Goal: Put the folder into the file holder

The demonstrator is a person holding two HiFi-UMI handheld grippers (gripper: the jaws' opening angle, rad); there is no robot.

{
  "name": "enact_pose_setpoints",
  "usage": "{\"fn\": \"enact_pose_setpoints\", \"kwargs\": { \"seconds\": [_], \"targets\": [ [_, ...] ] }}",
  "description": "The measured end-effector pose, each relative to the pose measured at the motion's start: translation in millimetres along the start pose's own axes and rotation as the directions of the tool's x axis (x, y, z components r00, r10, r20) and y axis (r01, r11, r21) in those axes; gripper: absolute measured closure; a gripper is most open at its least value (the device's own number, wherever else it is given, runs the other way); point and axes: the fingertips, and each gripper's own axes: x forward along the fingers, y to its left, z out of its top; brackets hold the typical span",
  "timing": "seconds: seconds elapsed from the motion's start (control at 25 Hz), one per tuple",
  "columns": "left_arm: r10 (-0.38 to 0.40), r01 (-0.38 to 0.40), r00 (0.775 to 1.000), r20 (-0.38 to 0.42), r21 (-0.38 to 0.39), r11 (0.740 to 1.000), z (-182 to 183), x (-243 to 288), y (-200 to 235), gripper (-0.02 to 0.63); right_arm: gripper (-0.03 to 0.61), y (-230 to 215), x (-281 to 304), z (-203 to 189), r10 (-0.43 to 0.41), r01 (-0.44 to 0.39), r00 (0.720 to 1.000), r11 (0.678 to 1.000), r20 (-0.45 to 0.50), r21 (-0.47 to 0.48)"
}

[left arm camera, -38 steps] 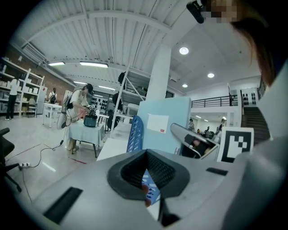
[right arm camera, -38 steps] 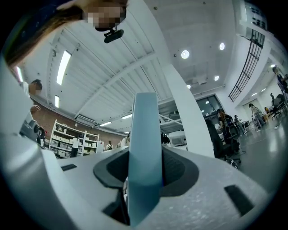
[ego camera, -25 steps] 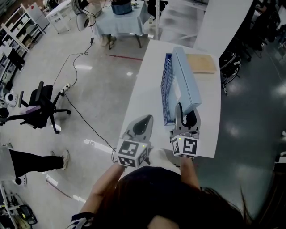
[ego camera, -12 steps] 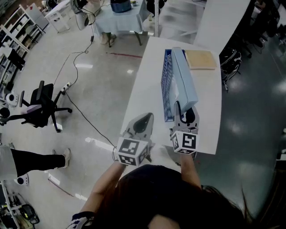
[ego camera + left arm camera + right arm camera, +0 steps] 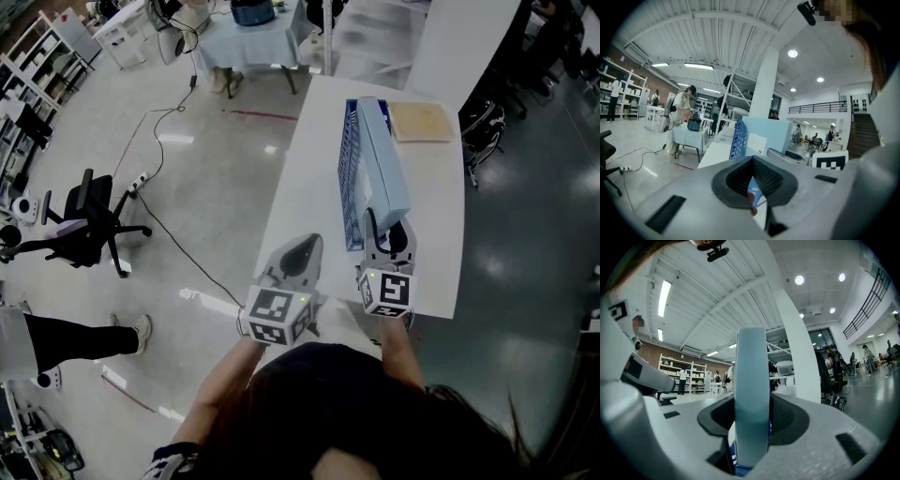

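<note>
A light blue folder point(image 5: 384, 164) stands on edge along the white table point(image 5: 300, 187). My right gripper point(image 5: 387, 230) is shut on its near end. In the right gripper view the folder's spine point(image 5: 752, 394) fills the gap between the pads. A blue mesh file holder point(image 5: 349, 178) lies right against the folder's left side; whether the folder sits inside it I cannot tell. My left gripper point(image 5: 302, 251) hovers at the table's near left edge, jaws together and holding nothing. In the left gripper view the file holder point(image 5: 737, 139) and folder point(image 5: 761, 136) stand ahead.
A tan flat board point(image 5: 420, 122) lies at the table's far right corner. A black office chair point(image 5: 84, 225) and a cable point(image 5: 178, 244) are on the floor to the left. Another table point(image 5: 248, 47) stands farther back.
My right gripper and the folder have shifted slightly forward along the file holder. The left gripper has stayed about where it was.
</note>
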Motion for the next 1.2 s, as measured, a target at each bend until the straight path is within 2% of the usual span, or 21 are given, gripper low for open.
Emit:
{"fn": "enact_pose_setpoints", "kwargs": {
  "seconds": [0.32,0.48,0.88,1.2],
  "targets": [
    [0.001,0.000,1.000,0.022,-0.003,1.000,2,-6,-1,0.609,0.417,5,-1,-4,0.013,-0.014,0.999,1.000,-0.044,-0.015],
    [0.014,-0.015,0.998,0.060,0.011,1.000,6,-12,7,0.609,0.413,10,0,-4,0.016,-0.017,0.998,1.000,-0.061,-0.019],
    [0.024,-0.024,0.999,0.031,0.005,1.000,8,-33,11,0.608,0.380,14,-7,-2,0.015,-0.017,0.996,1.000,-0.093,-0.024],
    [0.004,-0.005,0.999,0.043,0.026,1.000,4,-58,11,0.609,0.376,20,-27,16,-0.028,0.026,0.998,0.999,-0.064,-0.026]
  ]
}}
